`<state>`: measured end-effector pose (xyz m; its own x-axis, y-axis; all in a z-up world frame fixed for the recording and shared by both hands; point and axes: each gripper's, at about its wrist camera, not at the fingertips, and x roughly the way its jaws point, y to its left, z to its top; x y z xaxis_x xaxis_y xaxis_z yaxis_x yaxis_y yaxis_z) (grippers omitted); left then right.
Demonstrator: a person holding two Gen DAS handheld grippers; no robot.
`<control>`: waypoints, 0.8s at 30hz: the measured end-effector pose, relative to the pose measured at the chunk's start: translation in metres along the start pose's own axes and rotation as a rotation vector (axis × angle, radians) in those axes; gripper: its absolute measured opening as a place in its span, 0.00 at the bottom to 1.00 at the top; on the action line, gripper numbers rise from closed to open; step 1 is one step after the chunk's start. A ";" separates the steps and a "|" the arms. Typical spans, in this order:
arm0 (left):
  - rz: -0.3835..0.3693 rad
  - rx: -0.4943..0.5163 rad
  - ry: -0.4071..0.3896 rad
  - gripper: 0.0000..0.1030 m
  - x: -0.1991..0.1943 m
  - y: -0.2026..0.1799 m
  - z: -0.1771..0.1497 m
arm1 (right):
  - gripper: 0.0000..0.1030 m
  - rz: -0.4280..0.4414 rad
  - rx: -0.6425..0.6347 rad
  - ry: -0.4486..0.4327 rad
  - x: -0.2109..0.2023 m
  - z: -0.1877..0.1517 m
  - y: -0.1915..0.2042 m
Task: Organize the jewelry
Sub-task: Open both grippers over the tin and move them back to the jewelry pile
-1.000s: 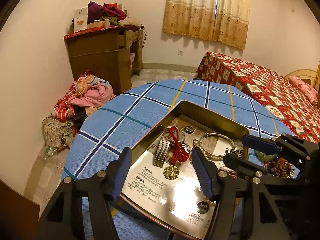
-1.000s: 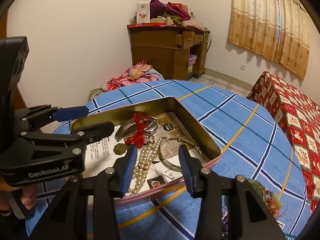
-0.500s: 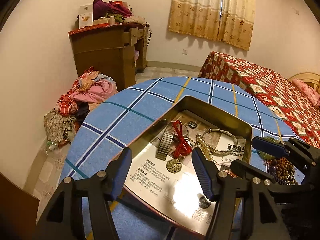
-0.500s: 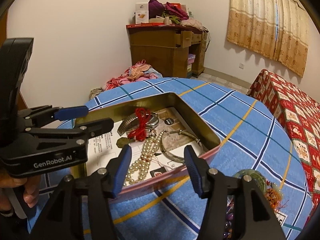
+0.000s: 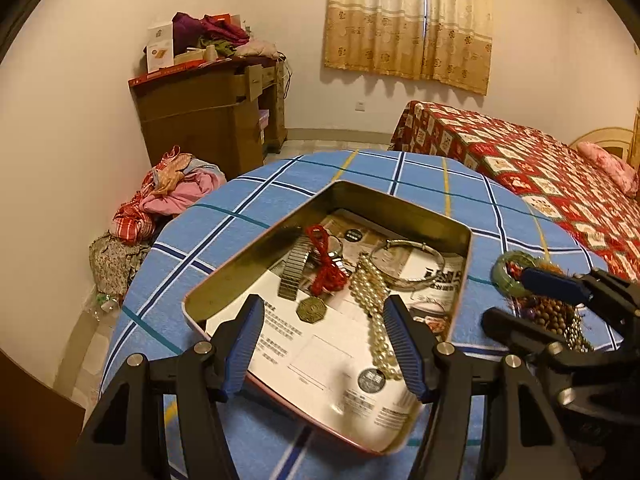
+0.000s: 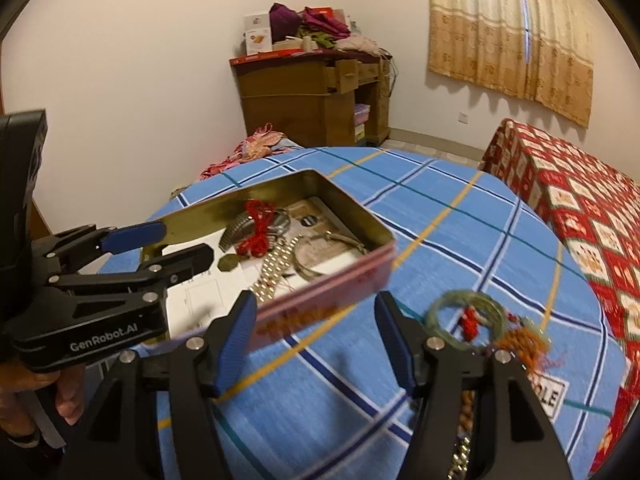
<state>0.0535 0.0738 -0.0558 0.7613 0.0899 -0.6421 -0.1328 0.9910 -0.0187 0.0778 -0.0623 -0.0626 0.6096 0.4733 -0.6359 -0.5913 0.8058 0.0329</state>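
An open tin box (image 5: 404, 208) with a pink outside wall (image 6: 320, 304) sits on the blue plaid table. It holds a pearl necklace (image 5: 372, 296), a red cord (image 5: 326, 268), a metal watch band (image 5: 294, 272), a silver bangle (image 5: 416, 252) and a brass octagon charm (image 5: 311, 309). My left gripper (image 5: 324, 344) is open and empty over the box's near end. My right gripper (image 6: 314, 340) is open and empty, just in front of the box's pink wall. A green bangle (image 6: 466, 316) with a red knot, orange tassels (image 6: 522, 340) and brown beads (image 5: 554, 316) lie on the cloth to the right.
The round table (image 6: 460, 240) carries a blue plaid cloth. A bed with a red patterned cover (image 5: 540, 168) stands to the right. A wooden desk piled with clothes (image 5: 216, 108) stands at the back wall, with a heap of clothes (image 5: 172, 192) on the floor.
Both grippers have drawn back and up from the box. The right gripper has shifted right, from over the pearls to outside the pink wall, bringing the loose pile into its view.
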 end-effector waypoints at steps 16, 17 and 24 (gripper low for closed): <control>-0.045 0.099 -0.036 0.60 -0.021 -0.049 -0.015 | 0.66 -0.177 0.150 0.035 -0.072 -0.069 -0.082; -0.048 0.108 -0.038 0.60 -0.023 -0.053 -0.015 | 0.66 -0.183 0.162 0.036 -0.074 -0.073 -0.085; -0.051 0.166 -0.014 0.60 -0.015 -0.078 -0.020 | 0.66 -0.194 0.178 0.034 -0.081 -0.089 -0.092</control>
<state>0.0395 -0.0072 -0.0599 0.7734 0.0392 -0.6327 0.0119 0.9970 0.0764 0.0359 -0.2066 -0.0831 0.6830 0.2937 -0.6687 -0.3608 0.9317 0.0407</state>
